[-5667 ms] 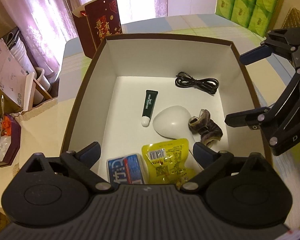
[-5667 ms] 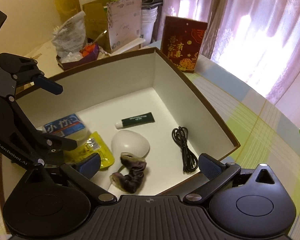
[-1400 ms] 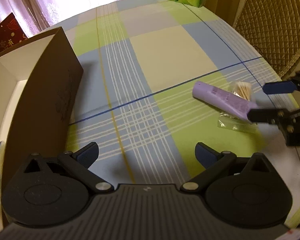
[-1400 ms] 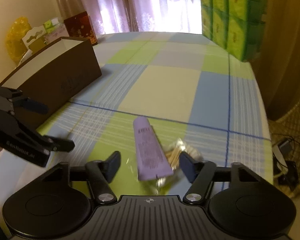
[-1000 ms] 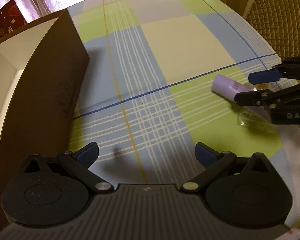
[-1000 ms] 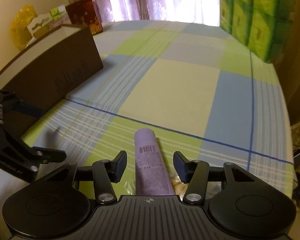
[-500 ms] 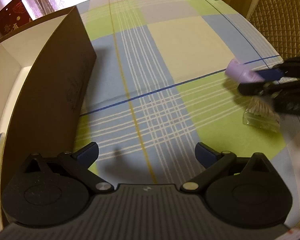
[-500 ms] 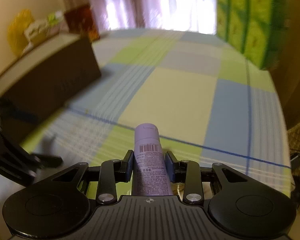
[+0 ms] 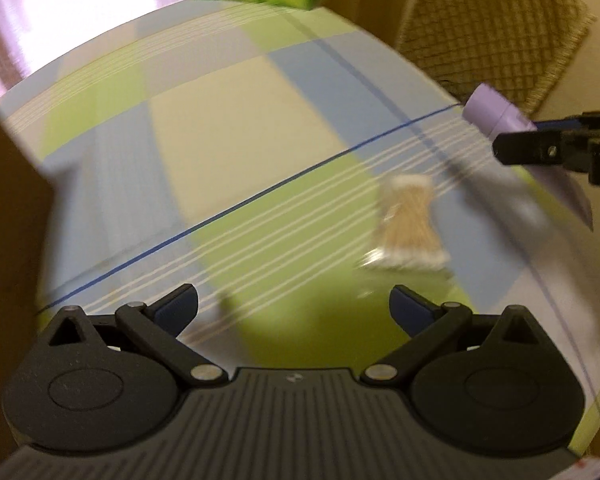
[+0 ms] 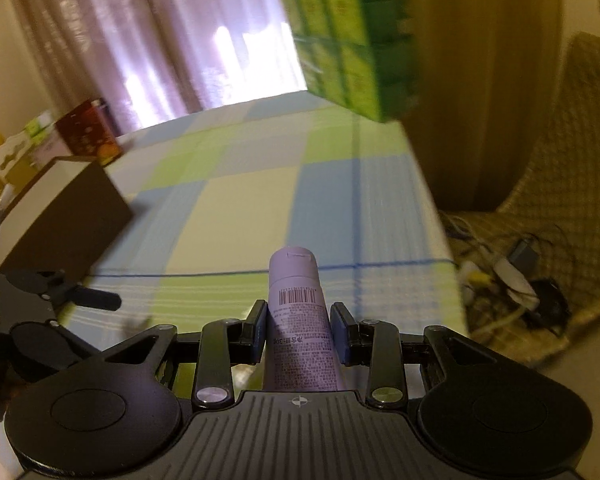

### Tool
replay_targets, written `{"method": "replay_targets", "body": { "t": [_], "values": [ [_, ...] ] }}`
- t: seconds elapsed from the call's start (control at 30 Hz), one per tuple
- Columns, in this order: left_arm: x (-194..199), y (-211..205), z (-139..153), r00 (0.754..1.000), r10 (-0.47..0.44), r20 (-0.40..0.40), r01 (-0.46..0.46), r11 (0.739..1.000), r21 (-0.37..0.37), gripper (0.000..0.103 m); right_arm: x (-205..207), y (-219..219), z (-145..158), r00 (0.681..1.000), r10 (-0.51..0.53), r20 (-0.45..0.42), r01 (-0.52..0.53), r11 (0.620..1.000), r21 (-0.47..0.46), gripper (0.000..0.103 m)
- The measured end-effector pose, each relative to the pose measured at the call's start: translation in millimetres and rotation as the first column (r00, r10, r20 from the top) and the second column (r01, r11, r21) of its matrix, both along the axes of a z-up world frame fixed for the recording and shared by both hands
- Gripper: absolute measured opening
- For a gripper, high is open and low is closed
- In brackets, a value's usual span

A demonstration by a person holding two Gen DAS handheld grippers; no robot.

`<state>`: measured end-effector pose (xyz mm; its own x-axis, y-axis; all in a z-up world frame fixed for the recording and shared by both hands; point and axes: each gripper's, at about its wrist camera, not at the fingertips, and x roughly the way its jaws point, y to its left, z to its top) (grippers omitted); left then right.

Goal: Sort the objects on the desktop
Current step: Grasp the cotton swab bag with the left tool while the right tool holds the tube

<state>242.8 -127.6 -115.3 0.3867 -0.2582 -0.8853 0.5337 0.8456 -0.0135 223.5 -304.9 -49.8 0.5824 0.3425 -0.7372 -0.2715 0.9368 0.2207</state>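
The lilac tube (image 10: 298, 320) is smooth plastic with a flat round cap at its far end, a barcode and fine print down its body, and a flattened crimped tail. The right gripper (image 10: 299, 330) has its pads pressed against both sides of the tube, holding it lifted clear of the checked tablecloth (image 10: 236, 208). A clear packet of cotton swabs (image 9: 410, 224) lies blurred on the cloth, to the right. The left gripper (image 9: 294, 310) hangs over the cloth with its jaws spread wide and bare. A brown cardboard box (image 10: 66, 216) stands at the left.
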Motion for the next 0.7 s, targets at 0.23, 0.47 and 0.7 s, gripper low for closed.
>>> {"method": "replay_targets", "body": {
  "t": [0.23,0.47,0.7],
  "values": [
    [0.2,-54.5,-6.9,0.988,-0.147,0.048,0.148,0.989,-0.019,0.093,-13.8,-25.6,5.0,0.998,-0.066,0.001,0.066,0.998,-0.002,0.031],
    [12.5,-78.8,-24.2,0.978,-0.202,0.05,0.203,0.979,-0.007,0.076,-19.7,-41.2,9.2,0.996,-0.088,0.01,0.088,0.996,-0.002,0.031],
    [12.7,-80.0,-29.1,0.977,-0.205,0.056,0.207,0.977,-0.046,0.055,-20.8,-47.6,8.3,0.996,-0.089,0.008,0.089,0.996,-0.001,0.031]
  ]
}}
